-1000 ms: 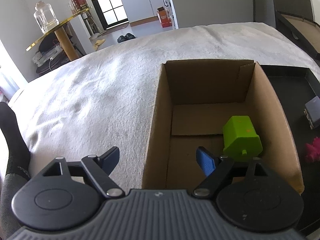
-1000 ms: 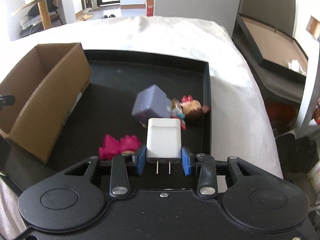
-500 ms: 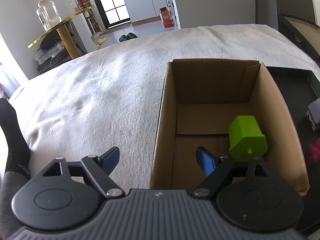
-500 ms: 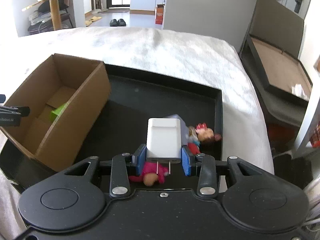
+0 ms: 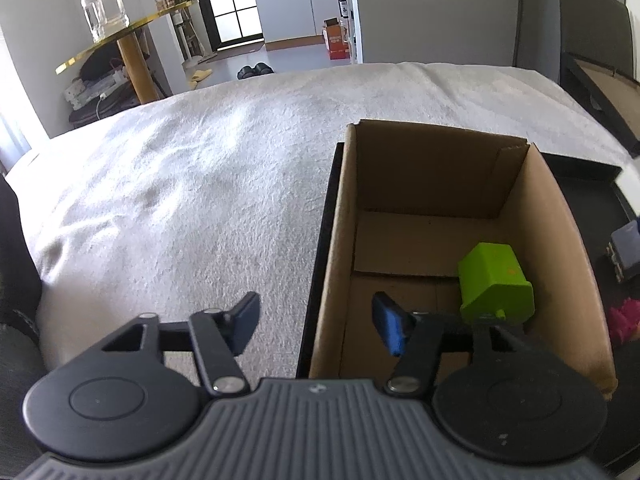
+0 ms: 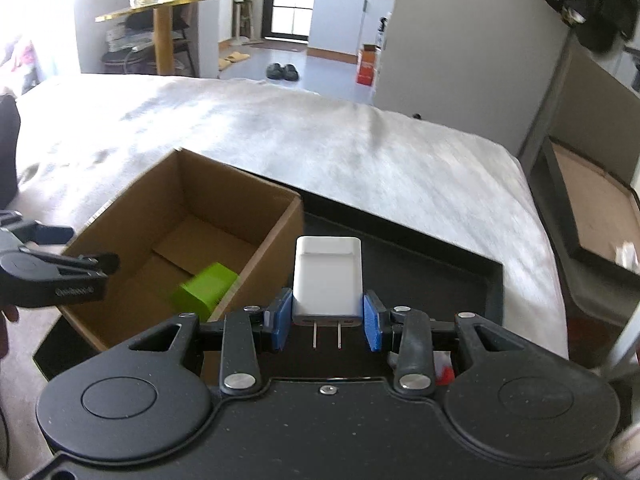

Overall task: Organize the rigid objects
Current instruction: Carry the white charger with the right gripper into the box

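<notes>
An open brown cardboard box (image 5: 536,208) is seen standing at the left end of a shallow black tray (image 6: 490,280) laid on a white textured bedcover (image 5: 200,184); the box's left wall runs along the tray's left rim. One bright green blocky plastic object (image 5: 494,280) lies on the box floor against the right wall, and the rest of the floor is bare cardboard. The left gripper (image 5: 316,322) is held with its blue-padded fingers spread wide, nothing between them, straddling the box's near left wall: one finger over the bedcover, the other inside the box. One white rectangular plug-in charger (image 6: 327,278) is pinched between the blue pads of the right gripper (image 6: 327,320), its two metal prongs pointing back toward the camera, held above the tray just right of the box's right wall. Black tray floor lies open beyond the charger up to the far rim. A dark blue-grey block (image 5: 626,250) and part of a pink toy (image 5: 624,318) are seen on the tray right of the box. No legible writing can be made out.
</notes>
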The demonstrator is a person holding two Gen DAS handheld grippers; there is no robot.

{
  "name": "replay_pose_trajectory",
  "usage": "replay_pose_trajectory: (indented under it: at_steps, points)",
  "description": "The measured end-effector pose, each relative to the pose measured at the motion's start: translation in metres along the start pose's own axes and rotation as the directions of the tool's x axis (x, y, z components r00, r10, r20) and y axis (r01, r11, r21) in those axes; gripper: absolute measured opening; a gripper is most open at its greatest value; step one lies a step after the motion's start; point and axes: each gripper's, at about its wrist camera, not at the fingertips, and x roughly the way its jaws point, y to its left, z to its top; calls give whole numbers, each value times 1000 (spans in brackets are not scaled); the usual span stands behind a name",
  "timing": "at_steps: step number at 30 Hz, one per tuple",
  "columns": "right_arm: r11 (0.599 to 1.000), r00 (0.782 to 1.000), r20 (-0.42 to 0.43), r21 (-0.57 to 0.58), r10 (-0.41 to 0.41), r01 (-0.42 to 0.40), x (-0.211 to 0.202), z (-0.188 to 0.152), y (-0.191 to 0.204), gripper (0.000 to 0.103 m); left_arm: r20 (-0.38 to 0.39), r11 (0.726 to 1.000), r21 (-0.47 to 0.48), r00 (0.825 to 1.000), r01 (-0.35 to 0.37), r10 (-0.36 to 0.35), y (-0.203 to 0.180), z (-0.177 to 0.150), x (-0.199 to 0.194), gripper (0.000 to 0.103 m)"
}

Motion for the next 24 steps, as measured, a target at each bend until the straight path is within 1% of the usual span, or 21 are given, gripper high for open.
replay_pose_trajectory:
  at_steps: [2,3,5,8,10,18,24]
  points:
    - [1000,1000,6,-11,9,-9,3,6,6,36,2,1000,-12,1000,14,-14,2,-1,1,48]
    - [1000,1000,8,-17,14,-14,4,9,9,36,2,1000,-13,1000,19,-19,3,-1,2,45]
    - [999,1000,14,-29,24,-24,6,14,15,36,-7,999,-20,999,33,-33,4,-3,5,30]
    - [998,999,18,-44,38,-37,11,21,26,36,-15,997,-42,997,70,-71,8,-4,6,17]
    - [997,999,15,-60,52,-51,14,23,33,36,-12,995,-44,996,90,-91,8,-4,6,12]
    - [989,997,-12,-120,82,-83,30,30,60,36,-13,987,-76,990,138,-140,14,-6,4,11]
    - [983,995,-30,-154,94,-98,41,30,76,36,-21,983,-96,987,154,-157,17,-4,4,11]
